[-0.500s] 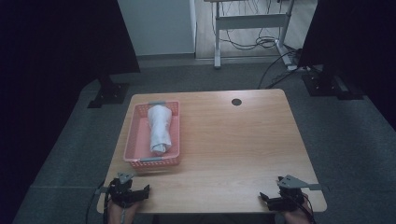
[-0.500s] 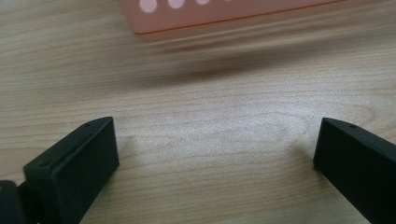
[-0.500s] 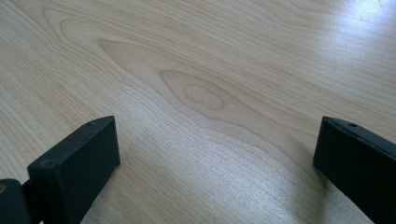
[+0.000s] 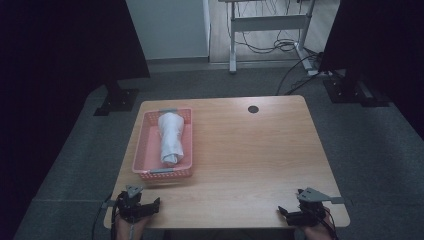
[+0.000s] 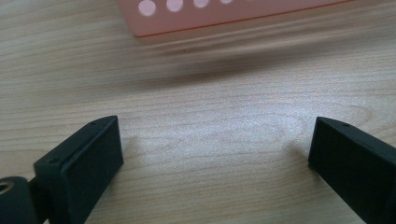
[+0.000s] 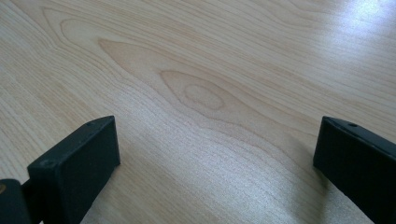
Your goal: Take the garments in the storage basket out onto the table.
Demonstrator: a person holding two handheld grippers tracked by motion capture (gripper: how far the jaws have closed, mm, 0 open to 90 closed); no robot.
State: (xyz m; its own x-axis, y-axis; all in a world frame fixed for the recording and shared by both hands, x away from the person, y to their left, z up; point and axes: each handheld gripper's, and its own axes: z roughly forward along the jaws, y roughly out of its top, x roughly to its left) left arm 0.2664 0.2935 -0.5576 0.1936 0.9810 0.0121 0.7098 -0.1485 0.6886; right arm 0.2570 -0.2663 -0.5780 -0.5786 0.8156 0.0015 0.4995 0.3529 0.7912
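A pink perforated basket sits on the left half of the wooden table, and a rolled white cloth lies lengthwise inside it. My left gripper rests at the table's front left corner, just short of the basket's near wall; it is open with bare wood between its jaws. At the front right corner my right gripper is open too, and only tabletop lies between its jaws.
A small dark round hole marks the table's far side. Beyond the table stand a desk frame with cables and dark panel stands on grey carpet.
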